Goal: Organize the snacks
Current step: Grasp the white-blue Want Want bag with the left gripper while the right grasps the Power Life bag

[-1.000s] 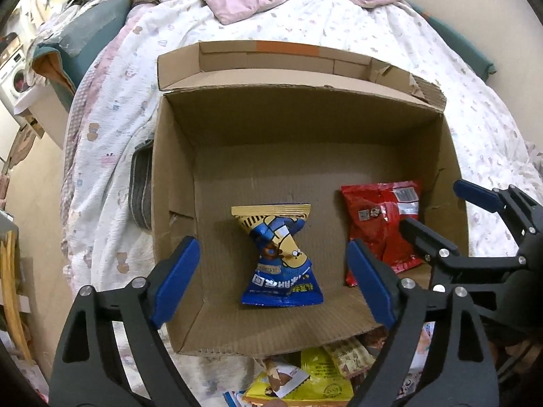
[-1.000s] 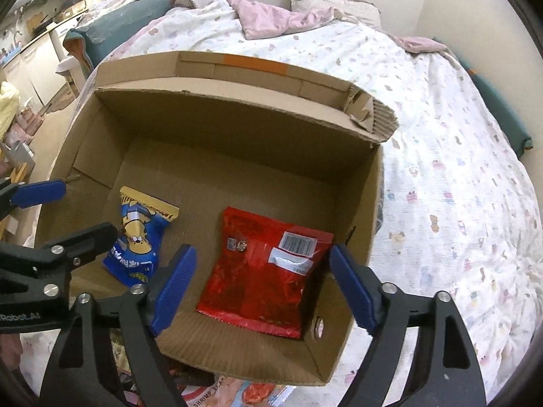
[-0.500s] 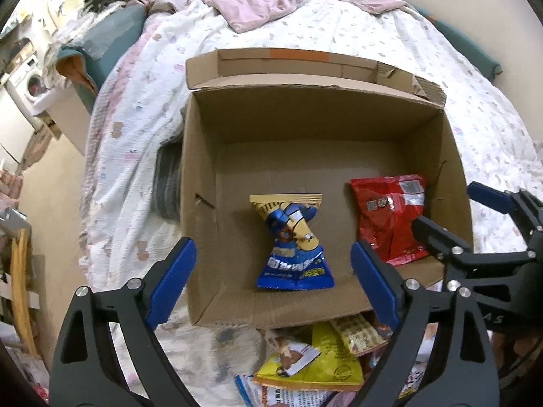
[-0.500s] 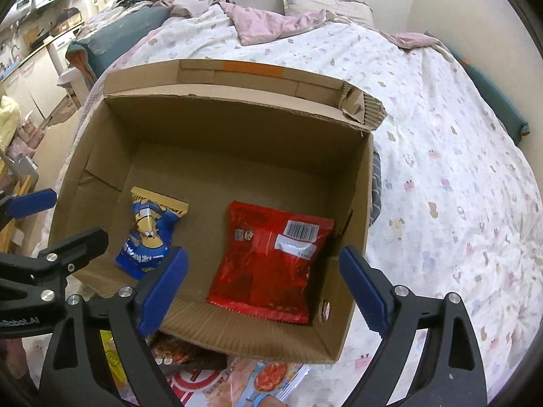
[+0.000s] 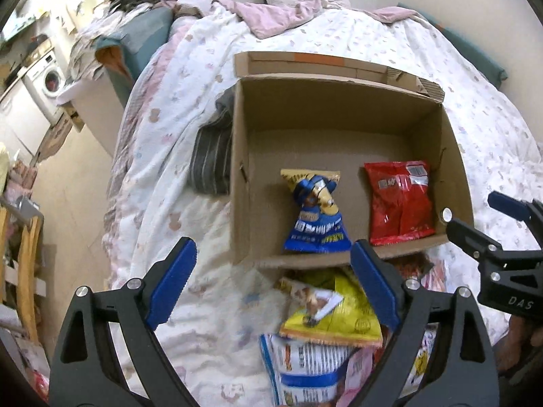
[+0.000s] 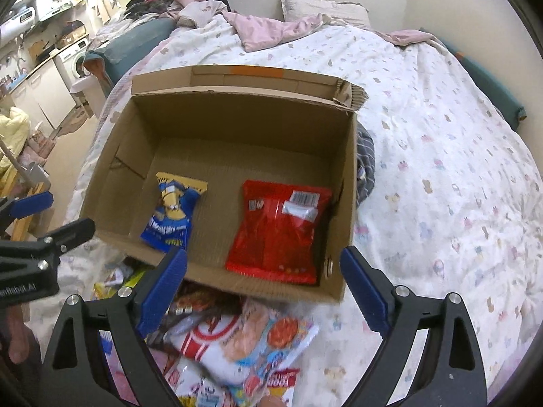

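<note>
The bed (image 5: 390,51) fills most of both views, its white patterned cover running from the upper middle down to the lower edge. Only the left wrist view shows a washing machine (image 5: 51,79) at the upper left of the frame large enough to read clearly; the right wrist view shows far more bare bedcover at the right.

The open cardboard box (image 5: 237,169) sits on the bed at the centre of the frame, and left of centre in the right wrist view (image 6: 349,176). A grey striped cloth (image 5: 210,159) lies against its outer wall; the right wrist view shows another bit of grey striped cloth at the box's right wall.

Inside the box, on its floor near the lower wall, lie a red snack bag (image 5: 400,200) and a blue and yellow snack bag (image 5: 317,217), side by side and apart.

Below the box, on the bedcover, a pile of loose snacks rests: the left wrist view shows a yellow packet (image 5: 339,315), while the right wrist view shows a white and red packet (image 6: 244,335).

The left hand-held gripper (image 5: 271,285) stands wide apart with nothing between its pads, over the bedcover and pile. The right hand-held gripper (image 6: 263,291) is likewise spread and empty, above the box's lower wall.
</note>
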Demonstrator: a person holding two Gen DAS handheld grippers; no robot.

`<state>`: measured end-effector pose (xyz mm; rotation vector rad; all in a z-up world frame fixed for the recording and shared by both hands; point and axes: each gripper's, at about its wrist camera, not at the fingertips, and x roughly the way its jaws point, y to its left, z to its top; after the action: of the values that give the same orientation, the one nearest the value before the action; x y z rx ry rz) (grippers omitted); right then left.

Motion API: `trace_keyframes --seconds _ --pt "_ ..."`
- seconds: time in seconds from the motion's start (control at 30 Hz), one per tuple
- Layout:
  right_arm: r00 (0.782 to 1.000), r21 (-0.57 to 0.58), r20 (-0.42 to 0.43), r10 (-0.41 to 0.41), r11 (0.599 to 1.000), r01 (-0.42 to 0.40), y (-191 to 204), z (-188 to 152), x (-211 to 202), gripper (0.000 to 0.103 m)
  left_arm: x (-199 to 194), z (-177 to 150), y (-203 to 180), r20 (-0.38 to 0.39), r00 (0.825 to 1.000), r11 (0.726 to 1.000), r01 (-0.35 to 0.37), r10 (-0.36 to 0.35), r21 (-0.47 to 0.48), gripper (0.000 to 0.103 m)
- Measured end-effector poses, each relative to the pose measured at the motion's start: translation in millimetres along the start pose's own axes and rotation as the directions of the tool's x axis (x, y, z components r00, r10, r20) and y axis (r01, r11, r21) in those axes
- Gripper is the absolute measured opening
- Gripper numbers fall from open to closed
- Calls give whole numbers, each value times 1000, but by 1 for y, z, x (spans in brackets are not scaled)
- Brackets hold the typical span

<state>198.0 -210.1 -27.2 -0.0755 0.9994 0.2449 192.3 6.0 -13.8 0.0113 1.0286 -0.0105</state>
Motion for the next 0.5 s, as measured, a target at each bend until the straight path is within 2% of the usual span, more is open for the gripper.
trace_keyframes --seconds 0.17,0.27,0.37,0.5 --pt "1000 35 -8 22 999 -22 -4 -18 -15 94 -15 -19 12 -8 1000 999 1 -2 -33 90" --pt "999 64 -24 41 997 -39 -10 -33 -22 94 -22 -33 19 -19 1000 999 -22 21 -37 90" --pt "995 114 -49 81 991 -75 -20 -49 -27 94 -21 -47 29 -59 998 998 -29 26 -57 90" --pt "994 177 -64 90 981 -77 -34 -65 -31 94 -8 -72 44 -151 989 992 -17 -2 -123 90"
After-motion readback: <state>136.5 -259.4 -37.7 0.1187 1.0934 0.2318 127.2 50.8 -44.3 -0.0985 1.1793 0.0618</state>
